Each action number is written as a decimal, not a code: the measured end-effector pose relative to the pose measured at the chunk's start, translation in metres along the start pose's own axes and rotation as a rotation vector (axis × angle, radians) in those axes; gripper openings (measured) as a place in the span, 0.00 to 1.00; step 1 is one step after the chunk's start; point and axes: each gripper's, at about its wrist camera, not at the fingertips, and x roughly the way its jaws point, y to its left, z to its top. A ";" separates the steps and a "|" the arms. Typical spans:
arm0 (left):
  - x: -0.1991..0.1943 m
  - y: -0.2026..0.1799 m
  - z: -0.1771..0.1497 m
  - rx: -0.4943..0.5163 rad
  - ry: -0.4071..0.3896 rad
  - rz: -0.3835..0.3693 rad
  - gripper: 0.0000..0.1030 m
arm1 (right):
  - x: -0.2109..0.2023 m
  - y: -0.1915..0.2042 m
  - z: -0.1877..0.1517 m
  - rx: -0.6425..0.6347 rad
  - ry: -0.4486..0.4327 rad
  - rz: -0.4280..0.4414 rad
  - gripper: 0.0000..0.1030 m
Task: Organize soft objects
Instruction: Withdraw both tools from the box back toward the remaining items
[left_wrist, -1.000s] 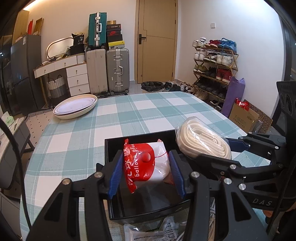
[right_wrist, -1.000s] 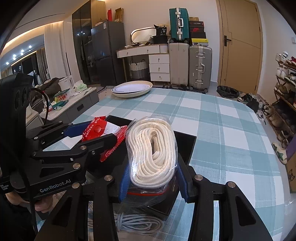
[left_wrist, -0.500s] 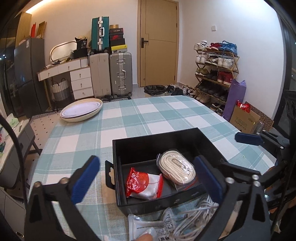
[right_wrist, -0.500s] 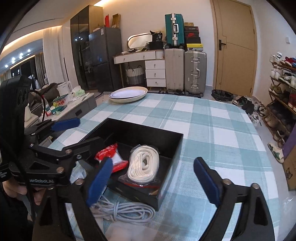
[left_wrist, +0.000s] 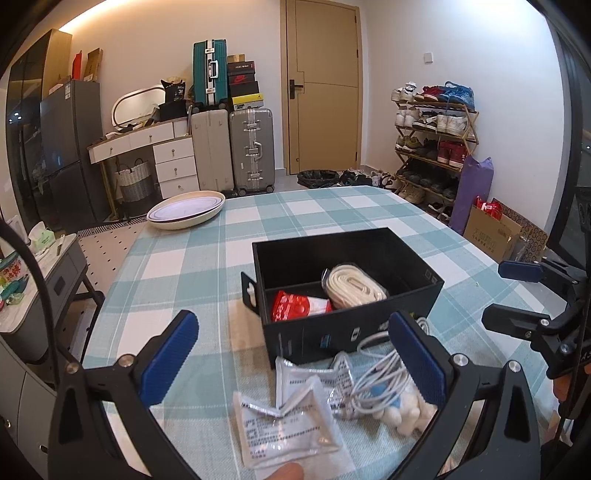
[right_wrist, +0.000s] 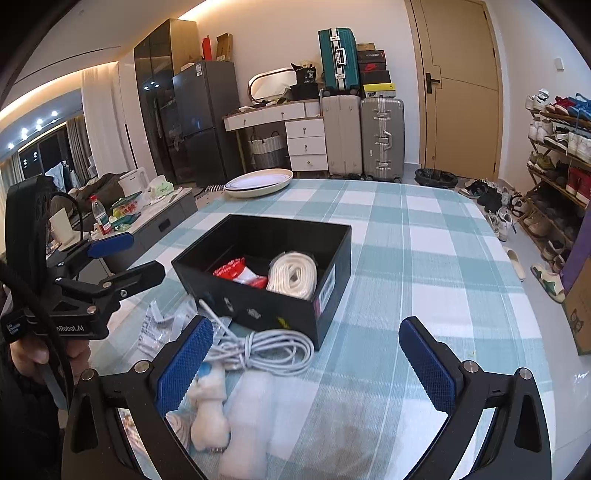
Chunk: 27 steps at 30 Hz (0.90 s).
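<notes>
Matt black box (left_wrist: 343, 332), checked cloth tablecloth (left_wrist: 177, 266).

Place: we are in a lived-in home, at a table under a teal-and-white checked tablecloth (left_wrist: 332, 210).
Entry: we see a tan wooden door (left_wrist: 320, 88), a loaded shoe rack (left_wrist: 432, 140), upright hard-shell suitcases (left_wrist: 232, 147).
Living side: we see a dark tall fridge (right_wrist: 199, 122) and a white drawer desk (right_wrist: 295, 129).

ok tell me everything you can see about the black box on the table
The black box is a rectangular, open-topped container, seemingly stiff card, with small printed marks on its near wall and a label on one end. It sits flat on the checked tablecloth. Inside lie a red and white packet and a bagged coil of white rope, side by side. A coiled white cable lies against its near wall. Neither gripper touches it.
</notes>
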 end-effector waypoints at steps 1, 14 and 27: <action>-0.002 0.000 -0.002 0.001 0.001 0.004 1.00 | -0.002 0.001 -0.003 0.002 0.004 0.003 0.99; -0.028 -0.003 -0.033 0.006 0.001 0.000 1.00 | -0.017 0.011 -0.039 -0.022 0.058 -0.002 0.99; -0.046 -0.017 -0.054 0.091 0.028 -0.060 1.00 | -0.015 0.027 -0.051 -0.083 0.095 0.015 0.99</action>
